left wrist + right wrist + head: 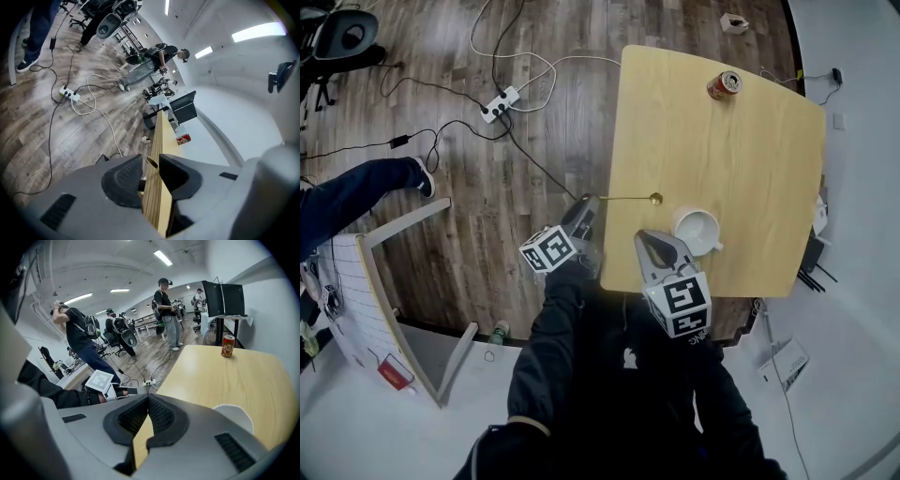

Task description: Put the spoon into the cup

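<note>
A slim gold spoon (630,198) lies flat on the light wood table (750,159), bowl toward the white cup (696,230), handle reaching the table's left edge. My left gripper (584,214) sits at that edge by the handle's end. In the left gripper view its jaws (151,158) stand apart astride the table's edge, with the spoon's handle tip (153,162) between them, not pressed. My right gripper (661,248) hovers just left of the cup. Its fingertips (148,398) meet with nothing held, and the cup's rim (236,416) shows at lower right.
A red drink can (724,84) stands at the table's far side, also seen as the can (228,346). A power strip (500,104) and cables lie on the wood floor left of the table. People and office chairs stand farther off in the room.
</note>
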